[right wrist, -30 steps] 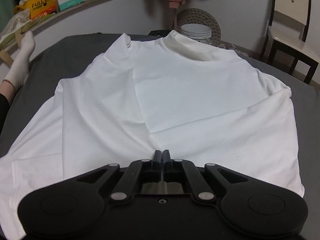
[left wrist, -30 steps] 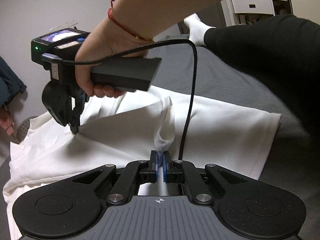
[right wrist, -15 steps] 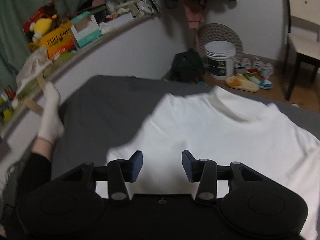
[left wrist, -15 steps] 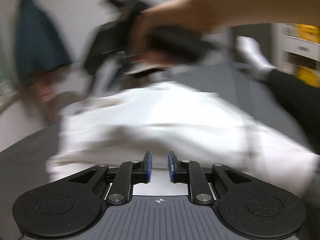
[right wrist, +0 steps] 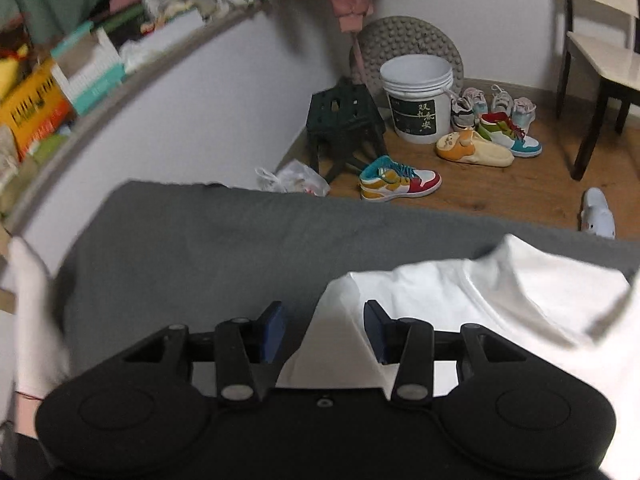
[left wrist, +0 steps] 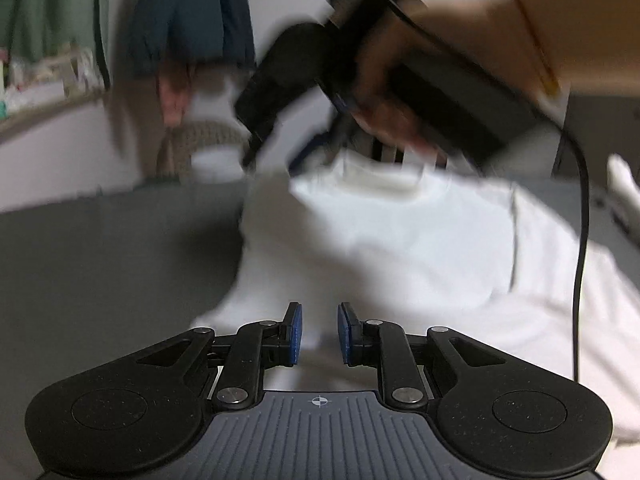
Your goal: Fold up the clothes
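- Grey bed cover (left wrist: 112, 264) fills the left of my left wrist view, bare up to the edge of the white cotton T-shirt (left wrist: 400, 248), which lies spread on it from the middle to the right.
- My left gripper (left wrist: 319, 334) hangs just above the near edge of the shirt with its blue-padded fingers (left wrist: 295, 332) apart and nothing between them.
- Above the shirt, blurred, my hand (left wrist: 384, 92) grips the black handle of my right gripper (left wrist: 256, 152); a black cable (left wrist: 582, 240) hangs from it down the right side, over the shirt.
- In the right wrist view, a white sock (right wrist: 32, 312) shows at the far left on the grey cover (right wrist: 200, 248).
- My right gripper (right wrist: 324, 330) has its blue pads (right wrist: 272, 330) wide apart, holding nothing; an edge of the white shirt (right wrist: 460, 304) lies below the gap, and the rest of the shirt runs off to the right, with a raised fold near the bed's far edge.
- Beyond the bed, on the wooden floor (right wrist: 500, 184), stand a dark plastic stool (right wrist: 344, 120), a white bucket (right wrist: 418, 96), several colourful sneakers (right wrist: 400, 178) and a yellow slipper (right wrist: 472, 148).
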{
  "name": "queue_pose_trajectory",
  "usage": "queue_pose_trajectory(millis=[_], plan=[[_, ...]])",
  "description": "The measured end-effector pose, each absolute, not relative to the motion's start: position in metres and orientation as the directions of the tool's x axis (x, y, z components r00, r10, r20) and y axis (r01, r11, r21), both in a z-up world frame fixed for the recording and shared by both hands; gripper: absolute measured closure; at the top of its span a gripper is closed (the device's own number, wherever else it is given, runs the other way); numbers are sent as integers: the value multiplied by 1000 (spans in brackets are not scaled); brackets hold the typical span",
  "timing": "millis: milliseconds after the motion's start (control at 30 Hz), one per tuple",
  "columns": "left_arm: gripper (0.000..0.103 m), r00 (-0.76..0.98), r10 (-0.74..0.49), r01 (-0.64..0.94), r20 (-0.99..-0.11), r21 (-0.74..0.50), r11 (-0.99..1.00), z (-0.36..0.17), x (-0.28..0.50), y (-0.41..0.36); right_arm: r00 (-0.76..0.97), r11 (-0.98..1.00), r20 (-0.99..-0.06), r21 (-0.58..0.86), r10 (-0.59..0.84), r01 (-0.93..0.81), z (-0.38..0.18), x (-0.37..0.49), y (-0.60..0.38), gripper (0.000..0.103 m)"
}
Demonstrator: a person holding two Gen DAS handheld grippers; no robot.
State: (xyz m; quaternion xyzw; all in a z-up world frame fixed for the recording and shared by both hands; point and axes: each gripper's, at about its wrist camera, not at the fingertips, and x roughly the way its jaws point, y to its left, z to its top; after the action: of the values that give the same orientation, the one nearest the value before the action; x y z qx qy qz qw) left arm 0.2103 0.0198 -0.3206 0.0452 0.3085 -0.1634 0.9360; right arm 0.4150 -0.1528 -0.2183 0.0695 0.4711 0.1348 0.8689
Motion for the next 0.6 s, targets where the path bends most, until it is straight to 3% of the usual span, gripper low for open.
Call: queue_pose_trajectory(millis=[67, 100, 167, 433, 533, 600], plan=[[83, 754, -263, 321, -601, -11, 947, -327, 210, 19, 504, 963, -821, 208, 267, -172, -227, 424, -143, 66], [83, 754, -257, 314, -605, -12, 949, -326, 210, 18, 492, 964, -831, 200, 260, -172, -231, 428, -139, 81], [83, 748, -245, 299, -617, -16, 954, -324, 211, 18, 457, 957, -842, 233, 288, -172, -240, 437, -135, 98], [83, 735, -253, 219, -629, -132, 967, -321, 207, 42, 579, 935, -765, 355, 281, 15, -261, 452, -150, 100], [83, 735, -256, 218, -628, -138, 966, -324, 205, 45, 606, 895, -738, 436, 297, 91, -274, 449, -168, 95], [81, 738, -252, 224, -627, -125, 967, -326, 202, 45, 613, 854, -715, 506, 335, 123, -272, 448, -183, 79]])
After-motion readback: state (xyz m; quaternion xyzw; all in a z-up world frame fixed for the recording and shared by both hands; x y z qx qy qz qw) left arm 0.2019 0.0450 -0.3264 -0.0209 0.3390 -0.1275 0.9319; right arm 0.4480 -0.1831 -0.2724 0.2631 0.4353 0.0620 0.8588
